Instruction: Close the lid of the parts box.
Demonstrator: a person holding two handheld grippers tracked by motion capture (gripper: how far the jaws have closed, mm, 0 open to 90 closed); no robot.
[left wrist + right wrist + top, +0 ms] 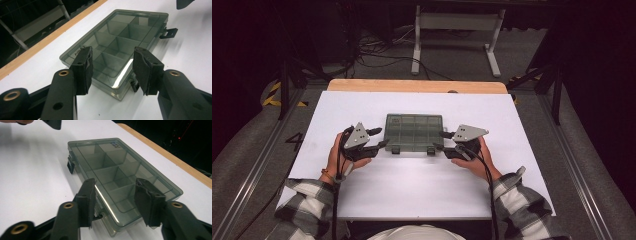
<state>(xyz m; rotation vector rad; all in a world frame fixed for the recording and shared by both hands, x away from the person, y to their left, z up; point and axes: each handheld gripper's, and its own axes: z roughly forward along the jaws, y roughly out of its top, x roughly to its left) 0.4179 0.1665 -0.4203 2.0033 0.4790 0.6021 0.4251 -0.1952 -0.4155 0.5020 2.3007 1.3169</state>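
Left gripper [381,138], 9 o'clock of box: jaws spread, nothing pinched. Right gripper [440,140], 3 o'clock: likewise spread. Smoky compartment box [414,131], lid closed, centre of white table [412,185].

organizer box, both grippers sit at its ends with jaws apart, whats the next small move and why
Probably ease both grippers in and close them on the box's short ends. The smoky clear organizer box lies flat and shut on the white table, latches toward the person. The left gripper and right gripper flank it with jaws open, nothing pressed between the pads, so neither has a hold yet.
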